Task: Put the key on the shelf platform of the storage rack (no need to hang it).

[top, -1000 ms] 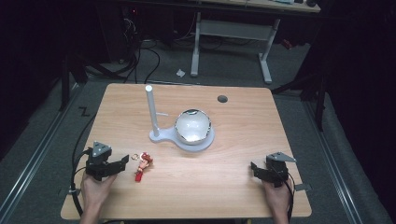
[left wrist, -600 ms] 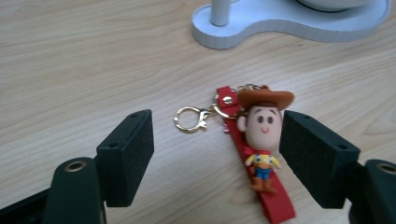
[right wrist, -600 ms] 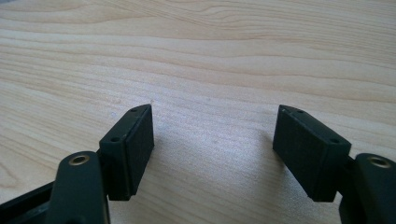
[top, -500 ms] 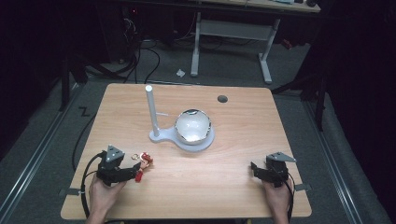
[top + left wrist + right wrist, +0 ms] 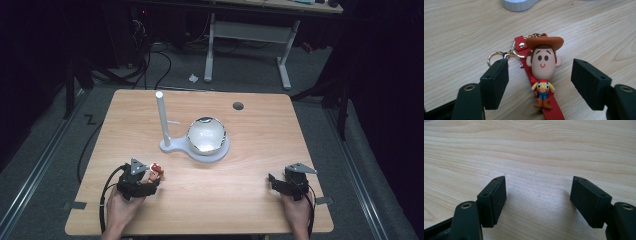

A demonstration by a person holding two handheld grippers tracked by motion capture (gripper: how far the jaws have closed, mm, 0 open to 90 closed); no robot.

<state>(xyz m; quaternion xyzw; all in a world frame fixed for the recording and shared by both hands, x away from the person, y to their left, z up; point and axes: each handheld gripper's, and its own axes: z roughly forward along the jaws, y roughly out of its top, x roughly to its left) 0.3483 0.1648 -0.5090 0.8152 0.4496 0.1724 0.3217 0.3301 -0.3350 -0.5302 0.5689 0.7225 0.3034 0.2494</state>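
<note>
Left gripper (image 5: 540, 83), jaws wide but just been closing, nothing held yet; cowboy keychain (image 5: 543, 72) looks light, rubbery: grab its head.

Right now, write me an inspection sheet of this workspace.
Surface: wooden table, round hole near the far edge.
Job's things: cowboy keychain lying flat on its red strap, gold ring attached.
Clutter: white stand with upright post and domed top, mid-table.
Grippers: left claw straddles the figure, jaws just been closing, pads not touching it; right claw open over bare wood.
Cables: black cable loops from the left claw; more on the floor behind.
Surroundings: dark room, a white-legged desk beyond.
</note>
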